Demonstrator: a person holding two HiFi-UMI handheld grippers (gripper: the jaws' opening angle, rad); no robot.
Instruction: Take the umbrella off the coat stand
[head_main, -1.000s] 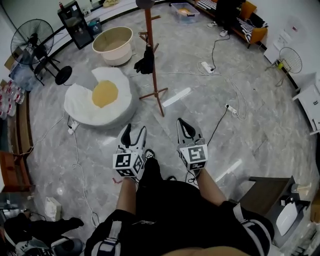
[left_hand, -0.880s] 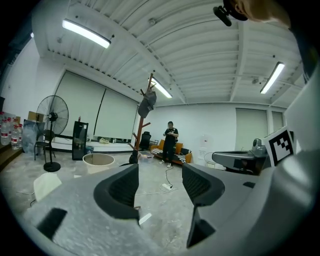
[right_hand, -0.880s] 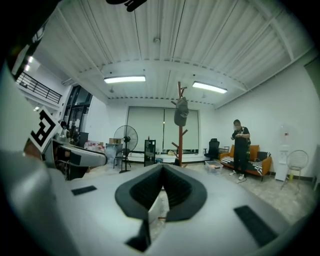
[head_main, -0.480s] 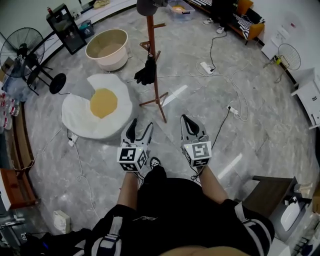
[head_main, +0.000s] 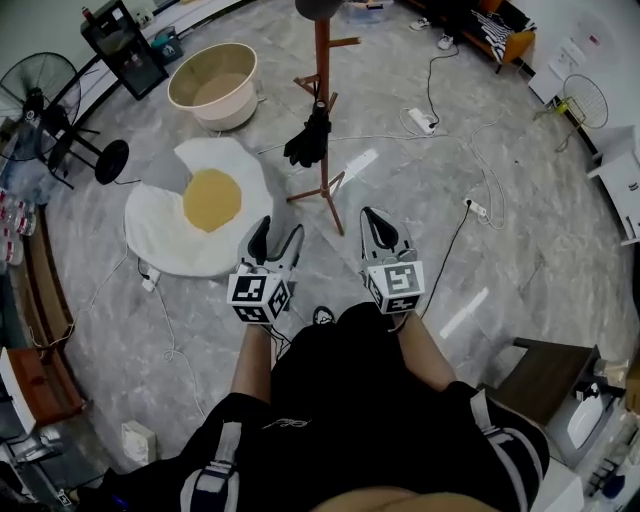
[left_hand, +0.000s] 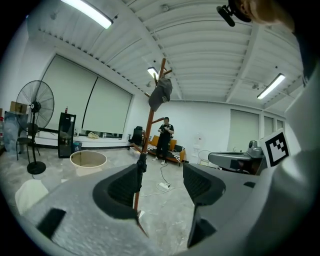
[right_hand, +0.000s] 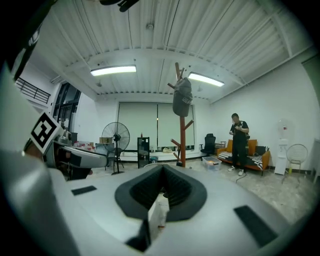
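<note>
Closer now to the coat stand (head_main: 322, 70) than a second ago; umbrella (head_main: 310, 140) hanging folded on its pole (cap (head_main: 318, 8) on top). Left gripper (head_main: 279, 232) gaping, empty; right gripper (head_main: 374, 218) pinched together; both short of it.

One coat stand (head_main: 322, 70), perhaps one umbrella (head_main: 308, 140)

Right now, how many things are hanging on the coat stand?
2: a grey cap atop the coat stand, a black umbrella on a lower peg. More may be hidden behind.
</note>
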